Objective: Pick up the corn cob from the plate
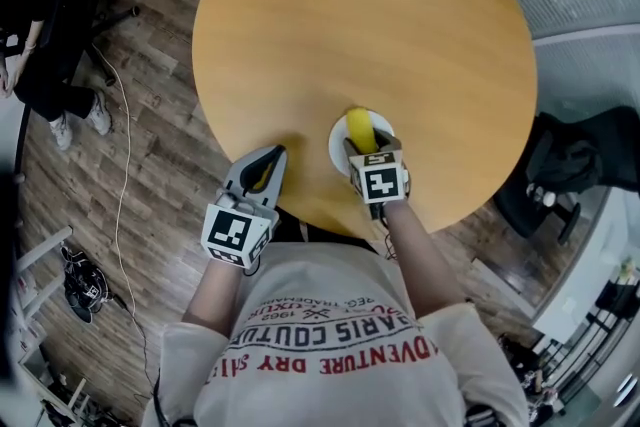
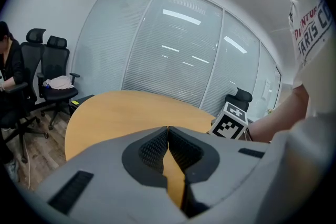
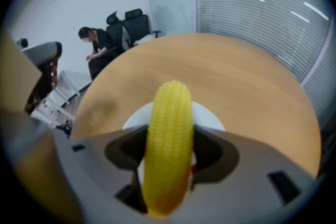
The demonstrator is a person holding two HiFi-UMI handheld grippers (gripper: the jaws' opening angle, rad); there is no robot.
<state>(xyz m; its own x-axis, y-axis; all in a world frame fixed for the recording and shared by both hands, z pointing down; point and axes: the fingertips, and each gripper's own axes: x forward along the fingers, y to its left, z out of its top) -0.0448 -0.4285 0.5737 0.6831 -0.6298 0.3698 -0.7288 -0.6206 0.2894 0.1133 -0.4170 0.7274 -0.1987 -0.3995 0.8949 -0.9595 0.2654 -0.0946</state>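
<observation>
One corn cob [image 1: 360, 127] on one plate [image 1: 337, 144] near the table [image 1: 400, 15] edge, broad wood beyond; right gripper [image 1: 372, 153] spread astride it, left gripper [image 1: 262, 158] closed, empty

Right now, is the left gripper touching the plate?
Apart. The head view shows a strip of table between the left gripper and the plate.

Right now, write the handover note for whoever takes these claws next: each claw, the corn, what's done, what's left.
Left claw: shut, empty, at the near edge of the table.
Right claw: open, one jaw on either side of the corn cob; no firm grip visible.
Corn cob: lying on the white plate, near the table edge.
Done: right claw lined up around the cob.
Left: close on the cob and lift it off the plate.
</observation>
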